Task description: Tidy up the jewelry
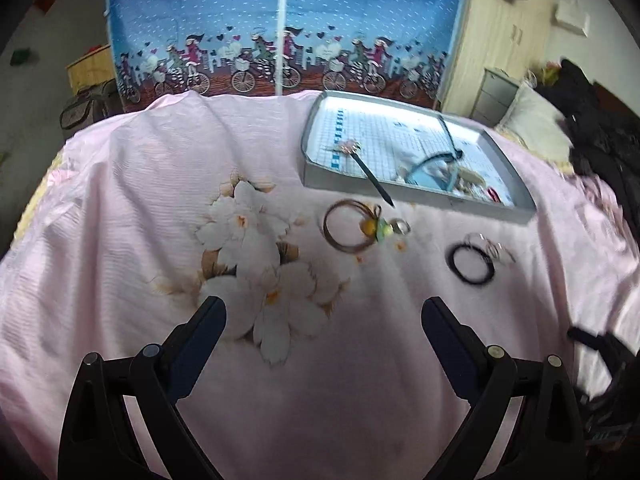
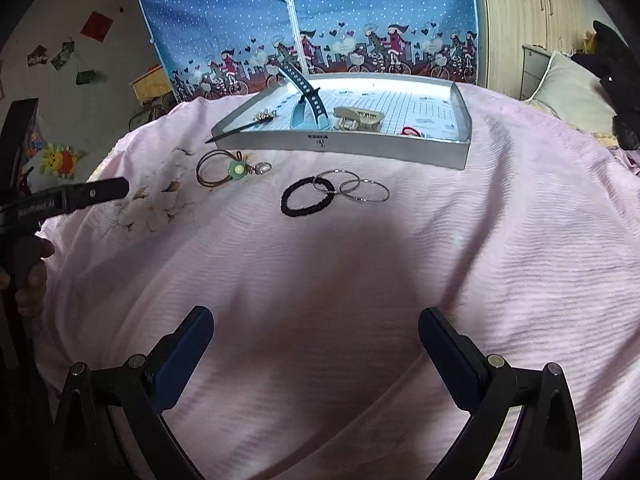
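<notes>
A grey tray (image 2: pixel 360 148) lies on the pink quilt. It holds a dark studded strap (image 2: pixel 304 88), a beige hair claw (image 2: pixel 358 118), a red band (image 2: pixel 410 131) and a hair stick (image 2: pixel 240 128) whose tip pokes over the left rim. In front of the tray lie a brown hair tie with a green charm (image 2: pixel 224 170), a black hair tie (image 2: pixel 307 199) and thin silver bangles (image 2: pixel 352 190). My right gripper (image 2: pixel 316 324) hangs open, well short of them. My left gripper (image 1: pixel 324 312) is open over the flower print, with the brown hair tie (image 1: pixel 352 226) ahead and the black hair tie (image 1: pixel 470 262) to its right.
The pink quilt (image 1: pixel 140 200) covers a bed. A blue zip wardrobe (image 1: pixel 280 20) stands behind, with wooden cabinets (image 2: pixel 520 20) to its right. A pillow (image 2: pixel 576 88) and black clothing (image 1: pixel 600 128) lie at the right. A hand (image 2: pixel 28 292) holds the left gripper's handle.
</notes>
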The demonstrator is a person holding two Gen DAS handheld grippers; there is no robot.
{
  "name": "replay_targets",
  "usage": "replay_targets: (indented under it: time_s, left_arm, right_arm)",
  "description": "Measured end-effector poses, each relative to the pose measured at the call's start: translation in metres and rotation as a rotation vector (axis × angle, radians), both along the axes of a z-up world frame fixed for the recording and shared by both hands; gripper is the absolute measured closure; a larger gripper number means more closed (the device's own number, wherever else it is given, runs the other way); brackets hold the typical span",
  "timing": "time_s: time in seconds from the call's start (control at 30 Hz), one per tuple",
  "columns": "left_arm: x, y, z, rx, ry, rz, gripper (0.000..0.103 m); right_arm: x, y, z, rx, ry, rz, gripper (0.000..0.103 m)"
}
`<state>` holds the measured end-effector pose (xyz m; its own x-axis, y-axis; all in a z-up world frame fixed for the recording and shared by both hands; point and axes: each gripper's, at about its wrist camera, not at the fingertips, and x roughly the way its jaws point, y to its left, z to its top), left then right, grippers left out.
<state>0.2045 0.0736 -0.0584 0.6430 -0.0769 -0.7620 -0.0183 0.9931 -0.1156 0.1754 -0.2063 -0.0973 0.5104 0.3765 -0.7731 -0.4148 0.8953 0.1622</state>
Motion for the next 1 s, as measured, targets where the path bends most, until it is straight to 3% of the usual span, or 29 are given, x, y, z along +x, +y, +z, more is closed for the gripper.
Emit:
replay_targets:
  time_s: [0.17,0.37,0.57,0.8,0.87,1.0]
  left_arm:
    - [0.028,0.008,-0.018,-0.004,0.041,0.031,0.007]
    - [0.052,0.020,-0.035,-0.048,0.109,0.029,0.007]
    - [0.068,0.030,-0.039,-0.122,0.120,0.025,0.008]
    - [0.085,0.025,-0.041,-0.124,0.121,0.004,0.009]
    - [0.087,0.026,-0.041,-0.134,0.112,0.000,0.013]
    - [0.095,0.028,-0.043,-0.175,0.113,-0.008,0.040]
  right_arm:
    - [0.023,0.002,-0.017,0.033,0.074,0.001,0.000]
    - [0.054,0.012,-0.024,0.046,0.078,0.017,0.000]
    - [0.077,0.021,-0.031,0.093,0.076,0.018,0.000]
    - [0.092,0.026,-0.031,0.181,0.059,0.012,0.005]
    - [0.095,0.029,-0.031,0.198,0.051,0.019,0.014]
    - [0.096,0.036,-0.030,0.210,0.039,0.038,0.026]
